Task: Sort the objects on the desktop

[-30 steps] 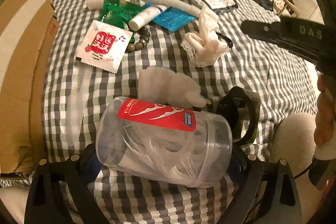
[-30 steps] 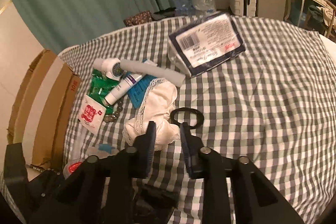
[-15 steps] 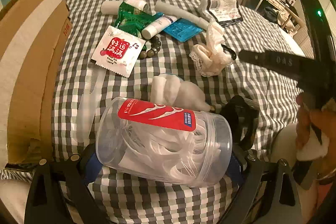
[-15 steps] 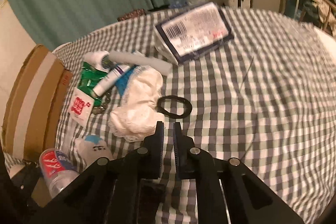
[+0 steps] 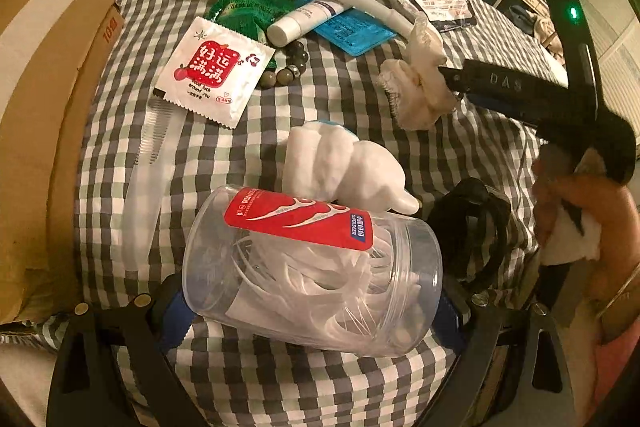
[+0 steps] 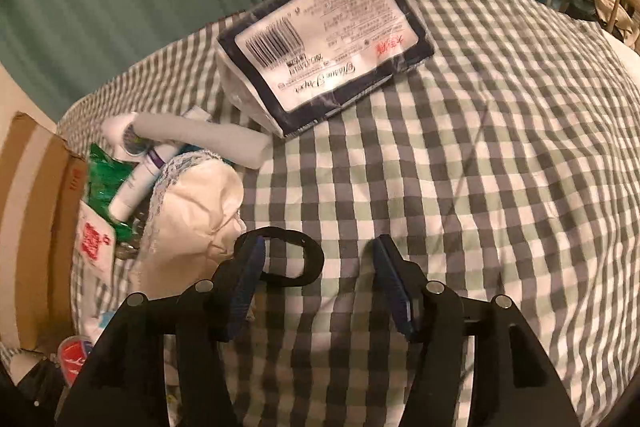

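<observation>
Two grippers work over the checked counter (image 6: 460,155). Left gripper (image 5: 312,307) jaws clench a clear jar (image 5: 312,279). Right gripper (image 6: 318,267) jaws are opening, gripping nothing, with a black ring (image 6: 308,259) at ten o'clock.

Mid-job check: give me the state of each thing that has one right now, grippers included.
Left gripper: shut on floss-pick jar.
Floss-pick jar: on its side, held.
Right gripper: jaws opening, nothing gripped.
Black ring: flat on cloth, by the left finger.
Tissue pack: sealed, lying flat.
Cardboard box: open flap.
</observation>
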`<state>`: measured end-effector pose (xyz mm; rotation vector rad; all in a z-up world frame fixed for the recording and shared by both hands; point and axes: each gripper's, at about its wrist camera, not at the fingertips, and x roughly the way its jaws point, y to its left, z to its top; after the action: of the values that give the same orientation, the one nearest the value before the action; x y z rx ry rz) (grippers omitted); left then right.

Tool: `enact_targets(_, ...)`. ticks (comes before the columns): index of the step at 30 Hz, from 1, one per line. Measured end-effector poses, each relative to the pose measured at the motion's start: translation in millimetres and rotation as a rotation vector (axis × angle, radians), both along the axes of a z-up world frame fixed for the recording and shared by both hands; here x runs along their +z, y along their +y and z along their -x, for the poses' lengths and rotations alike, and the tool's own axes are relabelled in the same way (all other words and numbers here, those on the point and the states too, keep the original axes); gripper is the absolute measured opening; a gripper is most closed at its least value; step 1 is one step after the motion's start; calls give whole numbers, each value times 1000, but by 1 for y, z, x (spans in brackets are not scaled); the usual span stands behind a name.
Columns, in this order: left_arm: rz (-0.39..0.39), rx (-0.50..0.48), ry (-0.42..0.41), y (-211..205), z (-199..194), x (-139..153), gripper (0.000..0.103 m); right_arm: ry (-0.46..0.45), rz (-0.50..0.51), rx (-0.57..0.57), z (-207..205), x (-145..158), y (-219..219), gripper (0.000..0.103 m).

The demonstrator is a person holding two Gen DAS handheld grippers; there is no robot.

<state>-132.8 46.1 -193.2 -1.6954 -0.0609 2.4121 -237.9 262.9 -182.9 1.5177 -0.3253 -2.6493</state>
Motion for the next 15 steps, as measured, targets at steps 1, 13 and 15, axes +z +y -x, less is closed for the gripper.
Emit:
enact_targets(1, -9, 6, -2, -2, 0, 0, 96, 10, 9, 29, -1, -2, -3, 74)
enact_targets(13, -52, 49, 6, -17, -5, 8, 96, -23, -146, 146, -2, -9, -39, 100)
enact_targets(15, -53, 51, 9, -18, -5, 9, 96, -26, -169, 130, -4, -8, -37, 91)
